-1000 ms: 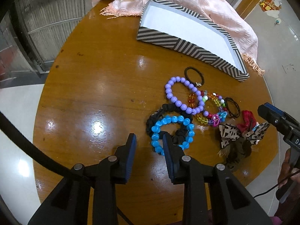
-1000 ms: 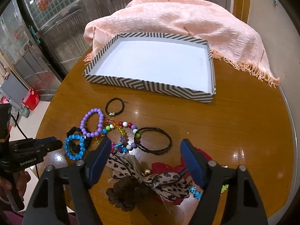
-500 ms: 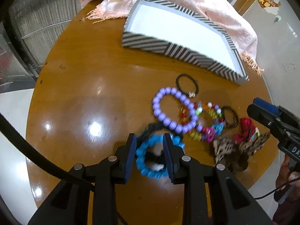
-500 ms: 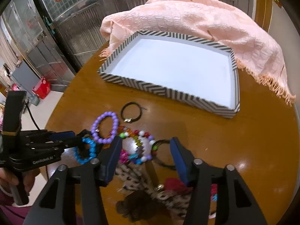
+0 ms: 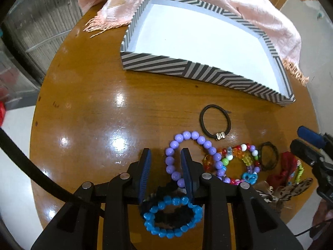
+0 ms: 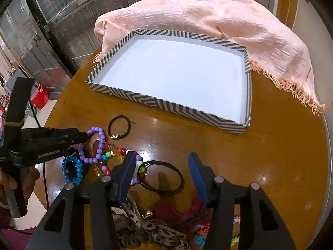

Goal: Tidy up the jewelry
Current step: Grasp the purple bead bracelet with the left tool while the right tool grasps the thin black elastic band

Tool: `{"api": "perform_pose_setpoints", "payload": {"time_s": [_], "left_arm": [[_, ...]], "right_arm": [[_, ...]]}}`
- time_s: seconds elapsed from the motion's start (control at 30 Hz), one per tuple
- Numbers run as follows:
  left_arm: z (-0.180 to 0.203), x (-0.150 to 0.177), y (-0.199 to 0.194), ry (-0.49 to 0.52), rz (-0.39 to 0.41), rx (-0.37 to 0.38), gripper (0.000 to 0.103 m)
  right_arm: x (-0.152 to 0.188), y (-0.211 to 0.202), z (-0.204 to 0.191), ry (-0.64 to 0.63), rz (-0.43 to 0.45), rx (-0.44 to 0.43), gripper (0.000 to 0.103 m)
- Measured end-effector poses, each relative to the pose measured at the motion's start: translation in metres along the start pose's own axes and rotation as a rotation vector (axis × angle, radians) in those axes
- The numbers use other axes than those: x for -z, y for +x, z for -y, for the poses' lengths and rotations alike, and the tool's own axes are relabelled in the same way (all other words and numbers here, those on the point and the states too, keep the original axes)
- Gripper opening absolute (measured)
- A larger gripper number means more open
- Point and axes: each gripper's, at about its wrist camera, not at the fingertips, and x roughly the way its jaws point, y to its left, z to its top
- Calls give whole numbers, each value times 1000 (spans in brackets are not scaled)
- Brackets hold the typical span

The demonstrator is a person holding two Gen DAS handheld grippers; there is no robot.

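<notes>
The left hand-held gripper (image 5: 165, 166) is open, and one side of the purple bracelet (image 5: 195, 156) sits between its fingers, not pinched yet. The blue bracelet (image 5: 172, 216) lies on a black scrunchie just under it, at 6 o'clock. The right hand-held gripper (image 6: 161, 173) is open too, with the brown hair ring (image 6: 162, 177) between its fingers, and nothing is squeezed. The tray (image 5: 187, 70) is empty, at 12 o'clock on the table (image 5: 93, 108). I think the step now is to pick up one piece for the tray. To do it well, go lower until the fingers reach around the beads, then close slowly. Grab only purple beads, because the colorful bracelet (image 5: 239, 162) touches them at 3 o'clock and may come along.
</notes>
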Motion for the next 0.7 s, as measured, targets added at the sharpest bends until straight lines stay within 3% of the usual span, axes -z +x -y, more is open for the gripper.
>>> {"api": "perform_pose_setpoints", "payload": {"time_s": [0.2,0.5,0.7], "left_arm": [[9,-4,8,36,-6,-51,30],[9,-5,7,13,8,-47,30],[6,-7,6,3,2,-52,30]], "right_arm": [[-3,6,17,7,-13,9,55],[13,31,17,-97,-149,7,49],[20,49,4,-165,-177,50,30]]}}
